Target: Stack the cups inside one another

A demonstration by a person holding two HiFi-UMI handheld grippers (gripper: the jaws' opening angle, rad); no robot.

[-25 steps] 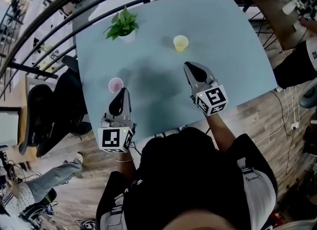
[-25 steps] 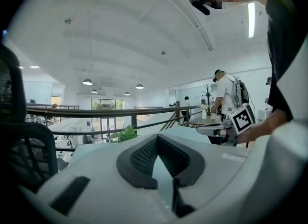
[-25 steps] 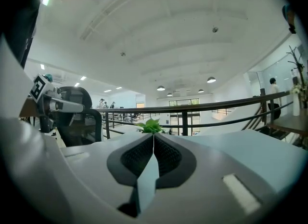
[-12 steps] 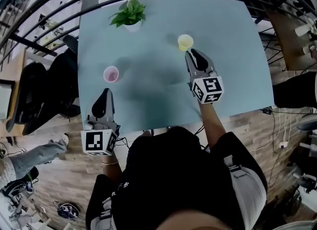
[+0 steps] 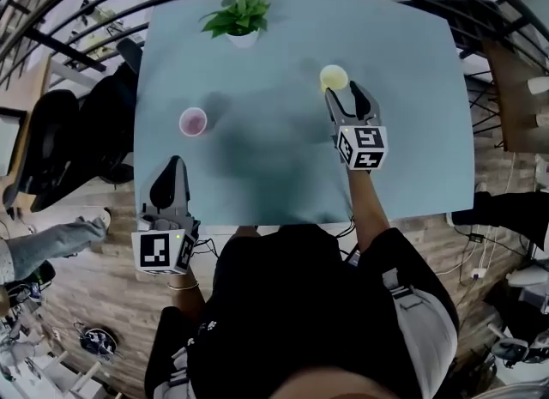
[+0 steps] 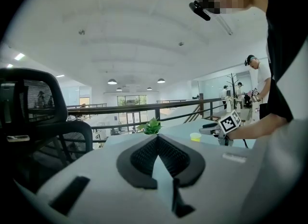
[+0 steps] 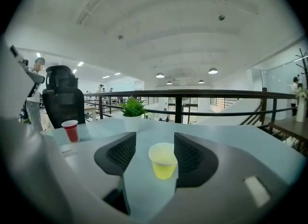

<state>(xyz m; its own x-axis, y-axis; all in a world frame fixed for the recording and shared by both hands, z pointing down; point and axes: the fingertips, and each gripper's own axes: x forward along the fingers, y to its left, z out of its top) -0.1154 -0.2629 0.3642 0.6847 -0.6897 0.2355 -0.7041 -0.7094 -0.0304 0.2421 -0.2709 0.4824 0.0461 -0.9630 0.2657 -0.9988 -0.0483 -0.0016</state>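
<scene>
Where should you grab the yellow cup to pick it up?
Pinch the yellow cup by its side wall under the rim, coming level from the near side: it stands upright, narrowing downward. The right gripper, jaws just opening, straddles it, not yet pinching.

A pale blue table stands on wood-plank floor — black railing beyond it, office chair beside it, ceiling lamps above.

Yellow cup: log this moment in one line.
right gripper: jaws just opening, yellow cup between, ungripped | left gripper: shut, empty | red cup: untouched
</scene>
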